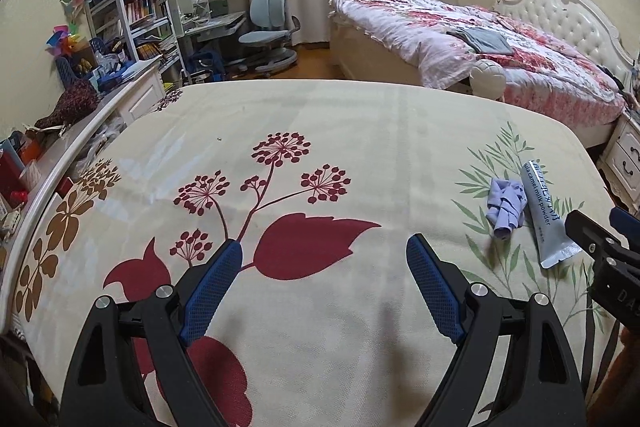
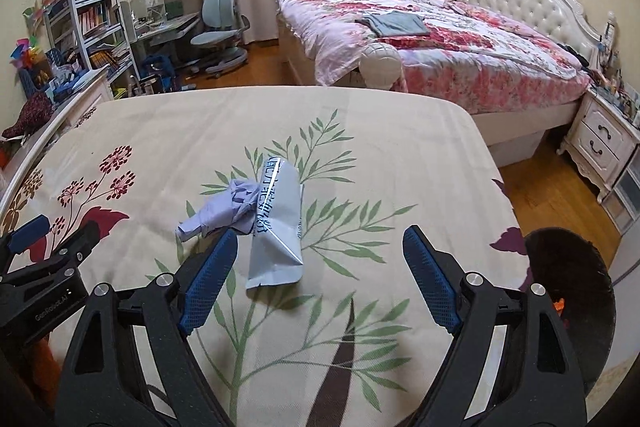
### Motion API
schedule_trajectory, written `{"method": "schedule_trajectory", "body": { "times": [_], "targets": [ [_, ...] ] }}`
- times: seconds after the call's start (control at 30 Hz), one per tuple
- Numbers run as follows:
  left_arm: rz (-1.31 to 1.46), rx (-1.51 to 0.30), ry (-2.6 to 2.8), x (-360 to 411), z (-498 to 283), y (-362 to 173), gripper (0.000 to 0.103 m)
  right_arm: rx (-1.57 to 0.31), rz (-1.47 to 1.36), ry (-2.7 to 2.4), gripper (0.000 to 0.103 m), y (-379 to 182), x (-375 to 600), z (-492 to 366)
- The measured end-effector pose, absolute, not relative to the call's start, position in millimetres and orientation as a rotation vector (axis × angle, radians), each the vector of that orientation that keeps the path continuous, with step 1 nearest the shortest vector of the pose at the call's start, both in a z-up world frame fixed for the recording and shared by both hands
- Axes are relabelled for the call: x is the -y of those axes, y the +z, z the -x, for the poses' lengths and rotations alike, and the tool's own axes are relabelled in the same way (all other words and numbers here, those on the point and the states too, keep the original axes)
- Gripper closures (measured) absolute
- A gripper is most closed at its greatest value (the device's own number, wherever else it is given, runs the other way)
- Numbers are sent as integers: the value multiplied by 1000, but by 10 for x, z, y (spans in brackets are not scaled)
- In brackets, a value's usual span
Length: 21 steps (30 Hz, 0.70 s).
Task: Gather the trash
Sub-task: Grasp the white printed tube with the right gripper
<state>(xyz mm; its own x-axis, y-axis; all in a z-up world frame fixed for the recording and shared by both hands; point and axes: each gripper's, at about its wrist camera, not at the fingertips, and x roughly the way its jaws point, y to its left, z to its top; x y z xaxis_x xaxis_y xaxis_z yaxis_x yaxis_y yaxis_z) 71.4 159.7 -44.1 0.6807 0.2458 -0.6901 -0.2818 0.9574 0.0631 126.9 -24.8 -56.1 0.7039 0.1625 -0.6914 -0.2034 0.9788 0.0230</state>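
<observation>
Our left gripper (image 1: pixel 324 255) hangs wide open and empty above the cream floral tablecloth (image 1: pixel 320 131). Right of it, a crumpled lilac tissue (image 2: pixel 224 211) touches a flat silver powder sachet (image 2: pixel 276 223), whose long axis runs away from us, torn end nearest. Our right gripper (image 2: pixel 320 251) gapes empty above the sachet.

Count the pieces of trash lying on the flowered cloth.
2: a crumpled purple wrapper and a silver powder sachet, side by side on the green leaf print ahead of the right gripper. None seem hidden.
</observation>
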Motion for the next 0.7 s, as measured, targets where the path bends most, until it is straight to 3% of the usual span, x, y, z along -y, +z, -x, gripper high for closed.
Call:
{"method": "schedule_trajectory", "body": {
  "times": [0.13,0.27,0.4,0.7],
  "targets": [
    [53,-769,294,-1616,-721,-463,19,-797,65,211,42,-636,144,-1383],
    [56,-773,277,-1598,-748,-482,19,-829,66,220,49,-702,88,-1463],
    [57,-776,256,-1549,-775,-493,19,-861,57,234,74,-764,112,-1495],
    [44,-768,177,-1260,-855,-472,19,-851,37,184,74,-774,443,-1441]
  ]
}}
